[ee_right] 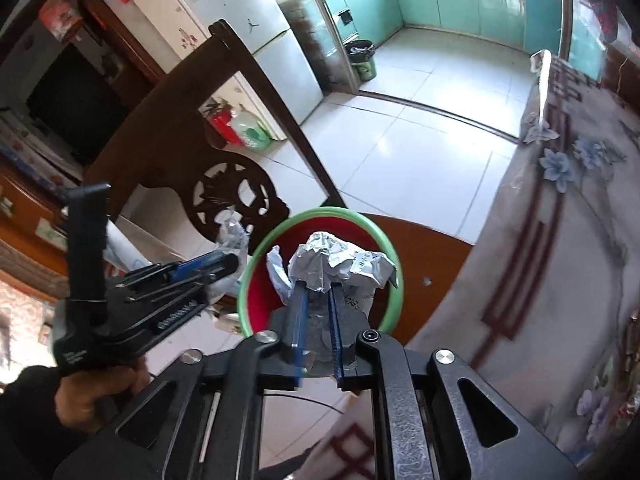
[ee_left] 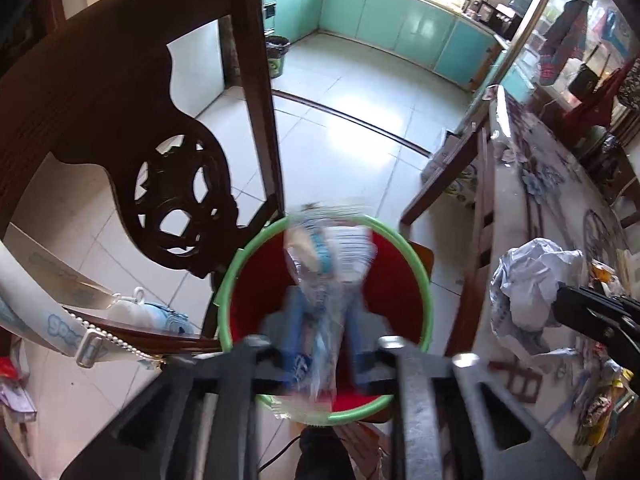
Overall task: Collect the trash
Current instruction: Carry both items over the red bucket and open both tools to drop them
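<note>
Both grippers hang over the red bin [ee_right: 256,304]. The left gripper [ee_left: 322,320] has a crushed plastic bottle [ee_left: 328,256] between parted fingers. The right gripper [ee_right: 318,300] has crumpled paper [ee_right: 340,258] at its parted fingertips.

Bin [ee_right: 390,256] between chair [ee_right: 236,196] and table [ee_right: 560,240]

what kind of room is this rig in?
Most likely a home dining area opening onto a kitchen: a carved dark wooden chair, a table under a floral plastic cloth, and turquoise kitchen cabinets across the white tiled floor.
</note>
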Tool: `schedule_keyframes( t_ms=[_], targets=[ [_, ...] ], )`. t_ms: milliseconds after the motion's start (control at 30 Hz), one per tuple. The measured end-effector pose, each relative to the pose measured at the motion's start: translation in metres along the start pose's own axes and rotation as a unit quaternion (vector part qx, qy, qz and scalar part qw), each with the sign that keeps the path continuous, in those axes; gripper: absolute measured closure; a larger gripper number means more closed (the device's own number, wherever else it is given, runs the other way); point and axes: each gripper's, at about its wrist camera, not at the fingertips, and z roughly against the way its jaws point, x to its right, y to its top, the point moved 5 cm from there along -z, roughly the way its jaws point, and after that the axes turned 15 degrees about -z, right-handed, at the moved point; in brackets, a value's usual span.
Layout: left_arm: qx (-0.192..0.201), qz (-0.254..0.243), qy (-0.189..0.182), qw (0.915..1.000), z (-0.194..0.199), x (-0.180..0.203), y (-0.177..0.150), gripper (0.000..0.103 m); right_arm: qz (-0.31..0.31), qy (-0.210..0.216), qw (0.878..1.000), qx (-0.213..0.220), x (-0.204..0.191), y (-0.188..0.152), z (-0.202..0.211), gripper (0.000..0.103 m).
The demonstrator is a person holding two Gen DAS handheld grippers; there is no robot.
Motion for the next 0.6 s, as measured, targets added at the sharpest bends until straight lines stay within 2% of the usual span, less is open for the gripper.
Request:
schedule_keyframes(
  t_ms=[33, 67, 100, 367, 600],
  targets=[
    [-0.002, 0.002, 0.011, 0.9999, 0.0, -0.001, 0.001, 0.05, -0.006, -0.005, 1.0, 0.009, 0.001, 0.002, 0.002, 0.056],
    [-0.002, 0.004, 0.015, 0.9999, -0.001, -0.003, 0.002, 0.045, -0.008, -0.01, 1.0, 0.021, 0.001, 0.003, 0.007, 0.038],
    [0.0, 0.005, 0.013, 0.9999, 0.0, -0.003, 0.004, 0.045, -0.006, -0.018, 0.999, 0.036, 0.002, 0.004, 0.012, 0.036],
    [0.016, -0.007, 0.004, 0.9998, 0.008, 0.012, 0.015, 0.045, -0.012, -0.034, 0.997, 0.064, 0.013, 0.003, 0.043, 0.036],
    [0.029, -0.035, -0.014, 0.9989, 0.02, 0.048, 0.022, 0.045, -0.058, -0.07, 0.992, 0.085, 0.057, -0.01, 0.077, 0.036]
  ],
)
